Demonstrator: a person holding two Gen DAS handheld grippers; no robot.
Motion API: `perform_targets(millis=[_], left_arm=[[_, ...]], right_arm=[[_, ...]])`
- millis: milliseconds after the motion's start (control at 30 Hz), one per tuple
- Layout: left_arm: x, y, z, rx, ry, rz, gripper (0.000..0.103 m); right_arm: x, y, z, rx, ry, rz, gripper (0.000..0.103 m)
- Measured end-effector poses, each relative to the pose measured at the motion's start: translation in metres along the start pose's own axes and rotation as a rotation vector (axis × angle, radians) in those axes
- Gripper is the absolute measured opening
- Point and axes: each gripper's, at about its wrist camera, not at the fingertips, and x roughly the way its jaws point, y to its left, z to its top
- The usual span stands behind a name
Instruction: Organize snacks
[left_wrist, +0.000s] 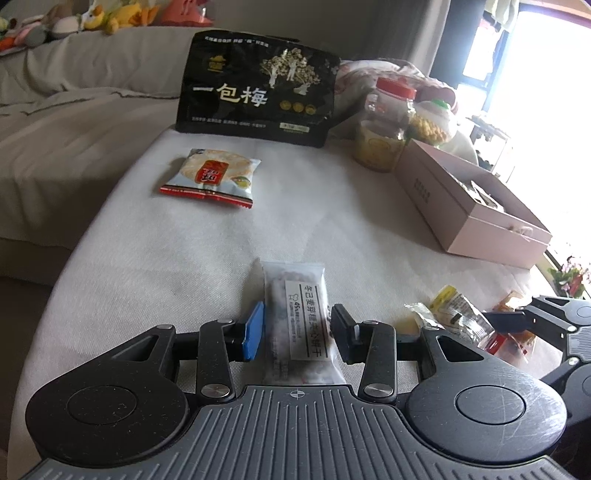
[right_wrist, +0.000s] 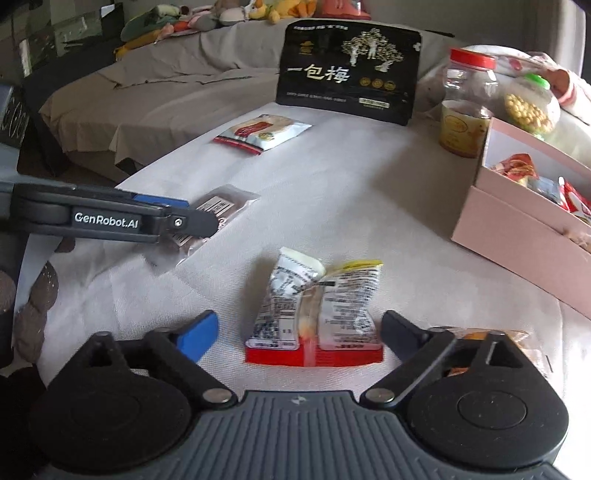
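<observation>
Left wrist view: left gripper (left_wrist: 297, 328) half closed, pads against sides of frosted clear biscuit pack w/ white label (left_wrist: 301, 321), flat on white cloth table (left_wrist: 166, 258), well in front of tall black plum bag (left_wrist: 258, 85).

Right wrist view: right gripper (right_wrist: 299, 332) wide open, nothing gripped; crinkled silver-and-red snack packet (right_wrist: 314, 314) lying between jaws, untouched, well in front of black plum bag (right_wrist: 351, 74). Pink cardboard box (right_wrist: 517, 229) to bag's right, snacks inside.

- Tabletop (right_wrist: 332, 192), under a white cloth.
- Black bag (right_wrist: 349, 90) upright at 12 o'clock.
- Cracker packet (right_wrist: 262, 134) at 11.
- Jars (right_wrist: 467, 107) at 1.
- Pink box (right_wrist: 517, 221) at 3.
- Clear packet (left_wrist: 297, 317), crumpled packet (right_wrist: 314, 310) at 6.
</observation>
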Motion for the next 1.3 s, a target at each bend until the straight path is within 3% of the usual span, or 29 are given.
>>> perform_targets(millis=[633,767,1033,1167,1233,1300], left_arm=[[-0.005,0.003,-0.006,0.017,-0.021,-0.028,0.044],[-0.008,0.005,-0.006,-0.004,-0.015,-0.036,0.038],[-0.014,0.002,-0.012,-0.008,-0.006,-0.045,0.036],[-0.014,-0.002,-0.011,0.008,-0.002,-0.028,0.036],[-0.014,-0.003,-0.011,0.015,0.001,-0.02,0.036],[-0.015,-0.006,-0.011,0.022,0.007,-0.012,0.036]], right_arm=[[-0.004,0.004,-0.007,-0.001,-0.02,-0.013,0.103],[-0.004,0.005,-0.006,-0.005,-0.019,-0.018,0.103],[0.002,0.001,0.003,0.038,-0.018,-0.036,0.101],[0.006,0.002,0.011,0.052,-0.02,-0.053,0.091],[0.005,0.006,0.013,0.016,-0.02,-0.053,0.07],[-0.001,0.009,0.015,-0.022,-0.017,-0.042,0.059]])
